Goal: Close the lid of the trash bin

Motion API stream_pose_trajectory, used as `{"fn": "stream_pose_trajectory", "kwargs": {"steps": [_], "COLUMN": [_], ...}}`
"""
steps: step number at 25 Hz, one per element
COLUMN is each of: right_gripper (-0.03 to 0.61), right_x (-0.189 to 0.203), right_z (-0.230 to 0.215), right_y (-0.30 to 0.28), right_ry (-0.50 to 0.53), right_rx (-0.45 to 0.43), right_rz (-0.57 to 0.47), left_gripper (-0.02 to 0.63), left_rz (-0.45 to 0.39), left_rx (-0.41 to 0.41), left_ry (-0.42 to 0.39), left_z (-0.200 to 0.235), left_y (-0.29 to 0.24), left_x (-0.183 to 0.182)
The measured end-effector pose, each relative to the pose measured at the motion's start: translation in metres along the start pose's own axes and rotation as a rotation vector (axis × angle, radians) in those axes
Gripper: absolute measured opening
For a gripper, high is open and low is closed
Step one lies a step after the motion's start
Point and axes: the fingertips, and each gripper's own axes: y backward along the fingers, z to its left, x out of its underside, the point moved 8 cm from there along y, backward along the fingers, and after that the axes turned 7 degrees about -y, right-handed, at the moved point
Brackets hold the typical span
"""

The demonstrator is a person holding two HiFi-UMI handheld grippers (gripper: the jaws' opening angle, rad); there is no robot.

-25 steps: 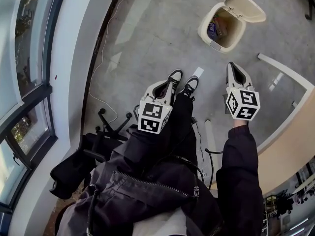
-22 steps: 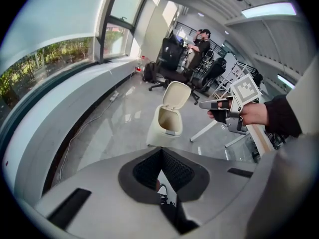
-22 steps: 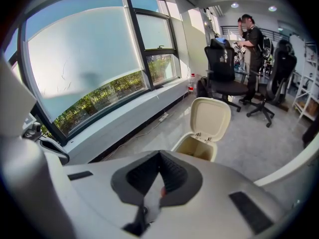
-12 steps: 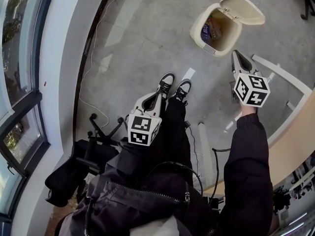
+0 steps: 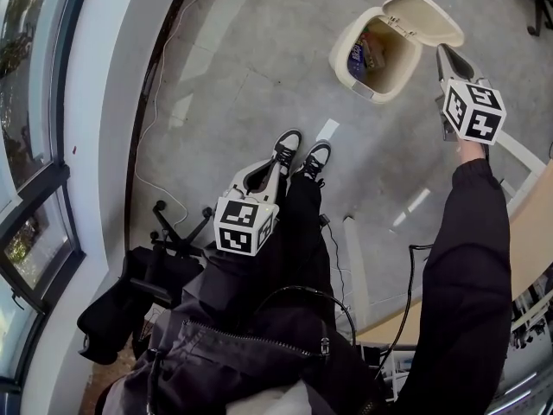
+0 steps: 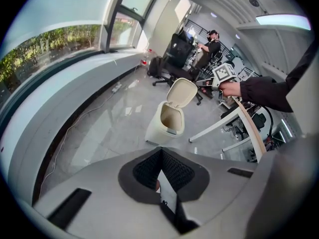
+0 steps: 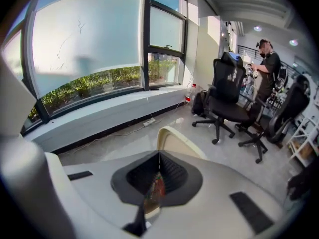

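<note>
The cream trash bin (image 5: 377, 74) stands on the grey floor with its lid (image 5: 425, 17) tipped up and back, and there is litter inside. In the left gripper view the trash bin (image 6: 167, 124) and its raised lid (image 6: 182, 91) lie straight ahead. My right gripper (image 5: 447, 56) is held out at the lid's right edge, jaws shut and empty. In its own view the lid (image 7: 175, 139) rises just beyond the right gripper (image 7: 159, 156). My left gripper (image 5: 275, 164) hangs low by my legs, shut, well short of the bin.
A white desk frame (image 5: 510, 150) runs along the right of the bin. A paper slip (image 5: 327, 130) lies by my shoes. A black chair base (image 5: 177, 227) and a cable (image 5: 164, 76) sit along the window wall. Office chairs (image 7: 232, 101) and a person (image 7: 263, 66) are beyond the bin.
My right gripper has travelled forward and to the right, from beside my feet up to the lid's edge. The left gripper has stayed low, drifting slightly left.
</note>
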Motion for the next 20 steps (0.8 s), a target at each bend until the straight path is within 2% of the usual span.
{"fn": "stream_pose_trajectory", "kwargs": {"steps": [4, 7, 9, 13, 17, 20], "right_gripper": [0.011, 0.055, 0.058, 0.058, 0.058, 0.058], "right_x": [-0.024, -0.035, -0.043, -0.051, -0.046, -0.039], "right_z": [-0.019, -0.034, -0.045, -0.072, -0.088, -0.089], "right_y": [-0.018, -0.029, -0.034, -0.047, -0.063, -0.067], "right_ry": [0.083, 0.105, 0.052, -0.131, -0.247, -0.294], "right_rx": [0.012, 0.019, 0.027, 0.075, 0.101, 0.091], "right_rz": [0.019, 0.026, 0.01, -0.025, 0.026, 0.06], "left_gripper": [-0.001, 0.0, -0.002, -0.002, -0.002, -0.002], "left_rz": [0.005, 0.009, 0.012, 0.018, 0.024, 0.026], "left_rx": [0.008, 0.003, -0.001, 0.001, 0.003, -0.002], "left_ry": [0.008, 0.018, 0.024, 0.028, 0.03, 0.038], "left_z": [0.001, 0.001, 0.001, 0.001, 0.002, 0.004], "left_y": [0.001, -0.003, -0.004, -0.006, -0.007, -0.007], "left_x": [0.001, 0.005, 0.008, 0.01, 0.013, 0.016]}}
